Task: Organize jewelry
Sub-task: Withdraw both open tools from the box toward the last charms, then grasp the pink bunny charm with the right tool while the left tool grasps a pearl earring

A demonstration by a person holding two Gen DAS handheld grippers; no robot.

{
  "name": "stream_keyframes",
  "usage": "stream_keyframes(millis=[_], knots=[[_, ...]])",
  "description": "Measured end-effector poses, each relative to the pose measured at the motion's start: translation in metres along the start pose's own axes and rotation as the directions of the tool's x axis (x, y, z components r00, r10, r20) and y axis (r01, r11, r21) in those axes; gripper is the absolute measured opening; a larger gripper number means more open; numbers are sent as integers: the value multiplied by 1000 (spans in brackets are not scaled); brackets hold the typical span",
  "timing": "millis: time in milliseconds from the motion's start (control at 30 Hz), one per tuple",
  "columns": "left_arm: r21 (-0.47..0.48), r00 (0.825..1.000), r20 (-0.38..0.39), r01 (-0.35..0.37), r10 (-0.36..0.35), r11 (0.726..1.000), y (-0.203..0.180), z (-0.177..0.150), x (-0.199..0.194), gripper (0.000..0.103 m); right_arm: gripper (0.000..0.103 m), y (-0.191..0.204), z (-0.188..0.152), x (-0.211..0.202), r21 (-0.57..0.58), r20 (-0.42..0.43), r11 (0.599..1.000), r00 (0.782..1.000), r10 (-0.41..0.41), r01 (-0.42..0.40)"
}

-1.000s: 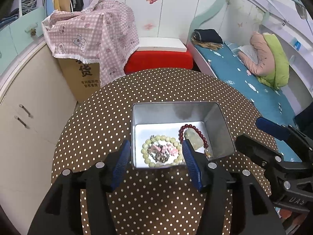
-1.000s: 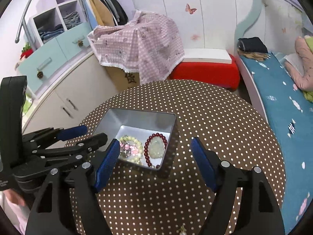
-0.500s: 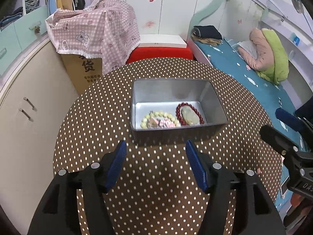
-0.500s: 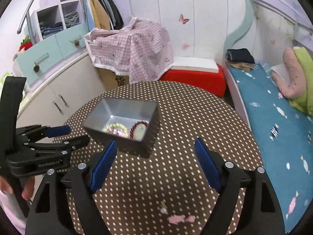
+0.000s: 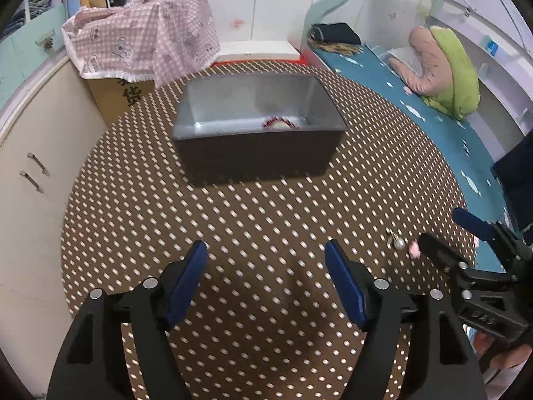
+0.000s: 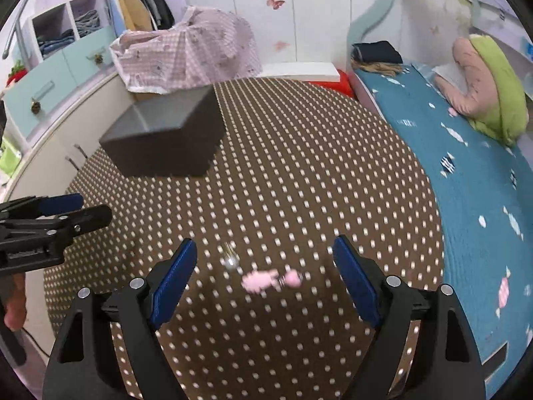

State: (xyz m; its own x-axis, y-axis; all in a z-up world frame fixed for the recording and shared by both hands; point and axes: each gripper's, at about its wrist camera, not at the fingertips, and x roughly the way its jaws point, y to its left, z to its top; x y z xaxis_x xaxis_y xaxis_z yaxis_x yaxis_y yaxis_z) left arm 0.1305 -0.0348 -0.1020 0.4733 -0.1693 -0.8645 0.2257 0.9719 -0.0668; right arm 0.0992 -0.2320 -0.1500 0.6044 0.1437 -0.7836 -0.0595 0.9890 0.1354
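Note:
A grey metal box [image 5: 256,126] stands on the far part of the round polka-dot table [image 5: 253,220]; a red bead bracelet [image 5: 278,122] just shows over its near wall. The box also shows in the right wrist view [image 6: 166,136]. A pink jewelry piece [image 6: 269,278] and a small pearl earring [image 6: 230,256] lie on the table between my right gripper's open fingers [image 6: 265,263]. In the left wrist view the earring [image 5: 398,241] lies at the right. My left gripper [image 5: 266,273] is open and empty over bare table.
A bed with a blue sheet [image 6: 466,153] runs along the right. A pink checked cloth covers a cardboard box [image 5: 143,43] behind the table. White cabinets [image 5: 30,166] stand at the left. A red stool [image 6: 333,80] sits beyond the table.
Both grippers have pulled back and lowered from over the box toward the table's near side. The pink piece and earring have come into view between my right fingers.

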Motion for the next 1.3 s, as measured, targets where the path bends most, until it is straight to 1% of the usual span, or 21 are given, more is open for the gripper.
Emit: stream_keyframes(millis=[167,267,400,467,500,533,567,600,633,800,933,1033,1233,1300], knots=[[39,1000,-31,8,-7,999,-18,-9,8,71,81,-5,-19,7,20,1,999,1000,-31,31],[55,999,-39,18,-16,998,-28,-10,11,71,81,-7,-29,9,16,24,998,998,-65,64],[64,998,-64,29,-25,998,-38,-11,20,71,80,-8,-34,14,-2,31,998,998,-56,56],[74,997,-73,35,-30,997,-43,-10,23,71,73,-6,-36,15,-22,39,998,998,-51,52],[77,997,-76,38,-32,996,-45,-10,24,71,65,-5,-35,16,-31,44,998,998,-51,52],[79,996,-77,39,-32,996,-47,-9,25,71,54,-4,-32,16,-37,48,998,997,-58,60],[80,997,-77,37,-31,996,-49,-8,26,71,49,-4,-32,17,-47,54,996,996,-69,72],[81,997,-77,35,-29,996,-51,-7,27,71,41,-4,-31,17,-52,55,996,996,-68,71],[81,997,-77,36,-29,996,-52,-7,27,71,39,-6,-30,16,-53,55,997,997,-60,63],[81,996,-85,40,-33,996,-60,-1,32,71,38,-12,-29,14,-52,46,998,999,-27,29],[94,995,-91,55,-47,994,-69,1,36,71,38,-20,-27,11,-30,41,1000,999,-2,4],[107,993,-97,71,-61,992,-80,1,40,71,38,-28,-26,8,-29,48,999,999,-26,28],[130,991,-108,86,-72,988,-104,3,50,71,38,-54,-21,2,13,65,999,997,-46,45],[139,989,-121,107,-90,985,-111,4,55,71,38,-63,-19,1,28,69,998,996,-54,52]])
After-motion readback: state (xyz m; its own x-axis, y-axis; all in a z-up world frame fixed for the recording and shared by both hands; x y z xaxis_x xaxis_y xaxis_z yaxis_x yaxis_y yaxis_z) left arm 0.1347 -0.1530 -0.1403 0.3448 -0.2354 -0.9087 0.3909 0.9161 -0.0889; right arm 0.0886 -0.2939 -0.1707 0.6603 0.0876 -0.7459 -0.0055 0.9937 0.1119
